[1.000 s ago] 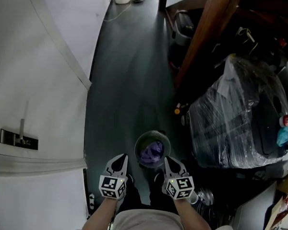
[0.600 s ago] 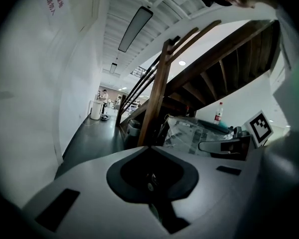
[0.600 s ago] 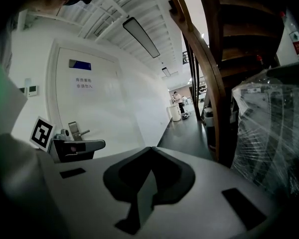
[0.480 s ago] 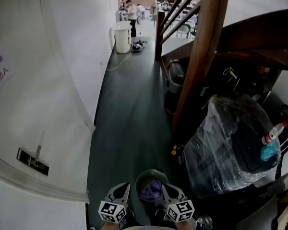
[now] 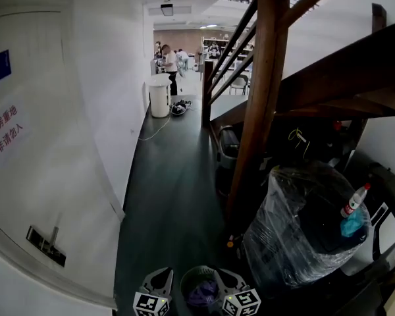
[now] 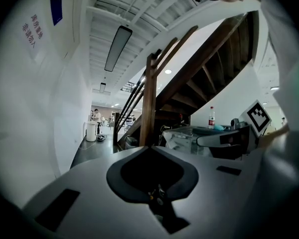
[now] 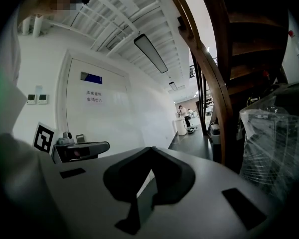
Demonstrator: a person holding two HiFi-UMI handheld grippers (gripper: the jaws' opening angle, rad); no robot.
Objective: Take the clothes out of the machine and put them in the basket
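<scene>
In the head view a small round green basket (image 5: 187, 276) stands on the dark floor at the bottom edge, with a purple cloth (image 5: 203, 293) inside it. My left gripper (image 5: 164, 271) is just left of the basket and my right gripper (image 5: 222, 272) just right of it; both are partly cut off by the frame. Each gripper view shows its jaws met at the tip, the left gripper (image 6: 148, 147) and the right gripper (image 7: 150, 148) alike, shut with nothing between them. Both point level down the corridor.
A bulky dark thing wrapped in clear plastic (image 5: 296, 236) stands to the right, with a red-capped bottle (image 5: 354, 199) and a teal cloth (image 5: 352, 221) on it. A wooden stair post (image 5: 253, 110) rises beside it. A white door (image 5: 46, 176) fills the left. Far off stands a white bin (image 5: 160, 97).
The head view has tipped up from the floor to the corridor. The grippers and the basket have slid to the bottom edge; the grippers stay either side of the basket, shut.
</scene>
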